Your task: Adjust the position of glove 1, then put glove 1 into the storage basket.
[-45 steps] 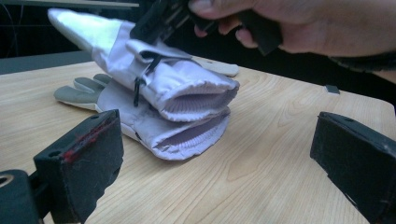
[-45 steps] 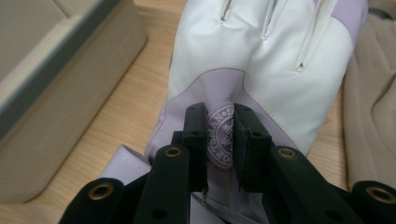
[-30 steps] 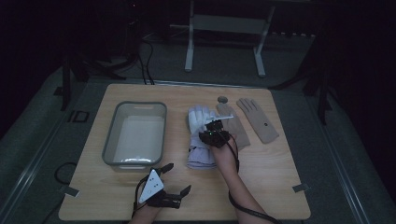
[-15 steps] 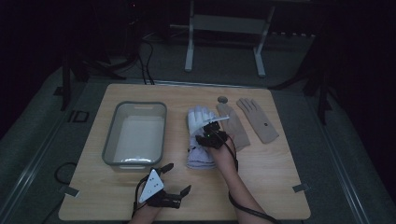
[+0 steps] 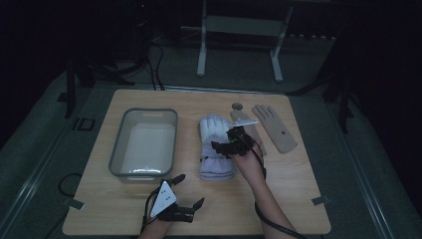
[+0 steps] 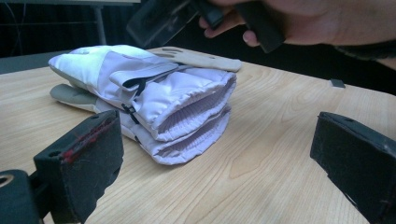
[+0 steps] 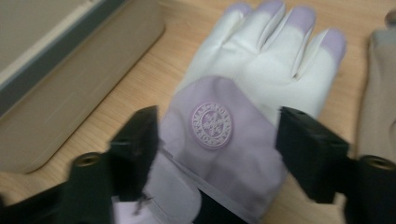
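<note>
Jaws of the right gripper (image 7: pixel 217 154) stand wide and have just been opening; the gloves (image 5: pixel 217 147) lie below and between them, with no pad pressing on the fabric. Jaws of the left gripper (image 6: pixel 219 158) also stand wide, with nothing between them, low over the table (image 5: pixel 298 189) on the near side of the gloves. The gloves are a white and lilac padded pair, stacked one on the other, lying just right of the tray (image 5: pixel 144 143) with their fingers pointing away from the person. A tan glove (image 5: pixel 275 128) lies right of the pair. Judgement: the pair is light, soft and compressible, not fragile; the smooth shell may slide, one glove off the other, if only the top one is pinched. The ribbed cuffs (image 6: pixel 194 123) at the near end offer the firmest hold, taken through both layers.
</note>
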`<action>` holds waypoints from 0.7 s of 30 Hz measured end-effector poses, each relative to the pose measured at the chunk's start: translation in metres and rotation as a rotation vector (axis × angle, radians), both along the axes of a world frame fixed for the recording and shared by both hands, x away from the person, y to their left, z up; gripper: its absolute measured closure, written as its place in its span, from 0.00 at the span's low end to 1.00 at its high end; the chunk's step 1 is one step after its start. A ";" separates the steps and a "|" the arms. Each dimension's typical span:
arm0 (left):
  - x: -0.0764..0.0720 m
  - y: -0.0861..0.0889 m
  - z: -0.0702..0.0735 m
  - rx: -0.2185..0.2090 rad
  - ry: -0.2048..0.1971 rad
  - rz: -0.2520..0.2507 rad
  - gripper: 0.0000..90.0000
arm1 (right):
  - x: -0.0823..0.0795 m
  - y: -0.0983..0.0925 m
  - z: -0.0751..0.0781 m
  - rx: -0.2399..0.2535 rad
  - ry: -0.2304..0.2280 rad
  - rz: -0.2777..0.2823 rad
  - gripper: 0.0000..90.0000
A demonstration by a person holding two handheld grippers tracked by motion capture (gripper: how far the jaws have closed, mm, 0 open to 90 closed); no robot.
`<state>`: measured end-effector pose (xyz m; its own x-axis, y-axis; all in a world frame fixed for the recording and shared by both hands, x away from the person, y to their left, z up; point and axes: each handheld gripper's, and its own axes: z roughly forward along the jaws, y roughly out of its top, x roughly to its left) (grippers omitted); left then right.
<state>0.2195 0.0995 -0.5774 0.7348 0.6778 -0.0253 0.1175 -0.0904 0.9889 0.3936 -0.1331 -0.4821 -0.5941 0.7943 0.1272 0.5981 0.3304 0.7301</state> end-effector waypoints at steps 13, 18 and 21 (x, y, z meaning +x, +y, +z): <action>0.004 -0.004 0.002 0.036 0.051 -0.003 0.05 | -0.020 -0.046 0.011 0.048 -0.119 0.106 0.18; 0.007 -0.008 0.010 0.038 0.133 -0.011 0.05 | -0.029 -0.061 0.016 0.047 -0.176 0.125 0.18; 0.011 -0.012 0.025 0.047 0.179 -0.020 0.05 | -0.030 -0.073 0.025 0.057 -0.115 0.103 0.18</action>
<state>0.2307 0.0877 -0.5524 0.7346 0.6668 -0.1255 0.2886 -0.1397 0.9472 0.3635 -0.2062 -0.4572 -0.6854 0.7217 0.0967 0.4745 0.3419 0.8112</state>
